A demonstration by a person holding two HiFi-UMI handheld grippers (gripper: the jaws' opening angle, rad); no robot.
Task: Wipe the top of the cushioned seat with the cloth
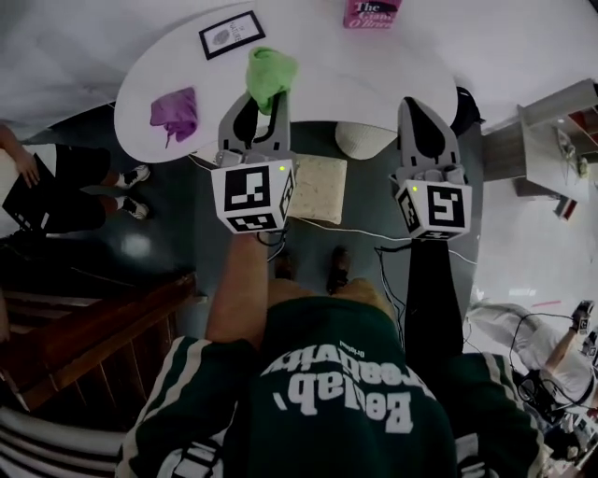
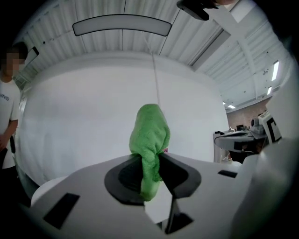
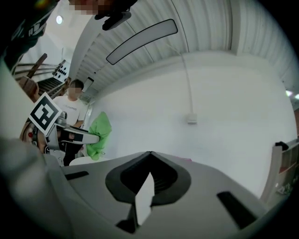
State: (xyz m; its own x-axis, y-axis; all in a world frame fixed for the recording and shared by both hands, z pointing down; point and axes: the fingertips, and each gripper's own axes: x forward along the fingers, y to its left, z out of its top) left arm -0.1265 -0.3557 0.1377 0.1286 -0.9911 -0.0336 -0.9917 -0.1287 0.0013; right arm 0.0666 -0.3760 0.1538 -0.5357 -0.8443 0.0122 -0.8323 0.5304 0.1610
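A green cloth (image 1: 269, 75) is pinched in my left gripper (image 1: 264, 101), which is shut on it and held up over the near edge of the white round table (image 1: 374, 70). In the left gripper view the green cloth (image 2: 150, 140) stands up from between the closed jaws. The beige cushioned seat (image 1: 319, 188) lies on the dark floor below, just right of my left gripper. My right gripper (image 1: 423, 110) is held level beside it, shut and empty. The right gripper view shows the cloth (image 3: 99, 134) off to the left.
On the table lie a purple cloth (image 1: 175, 112), a framed picture (image 1: 231, 35) and a pink book (image 1: 370, 13). A round pale stool (image 1: 363, 139) sits under the table edge. Cables (image 1: 372, 232) cross the floor. A seated person (image 1: 65, 187) is at left, a wooden railing (image 1: 84, 327) below.
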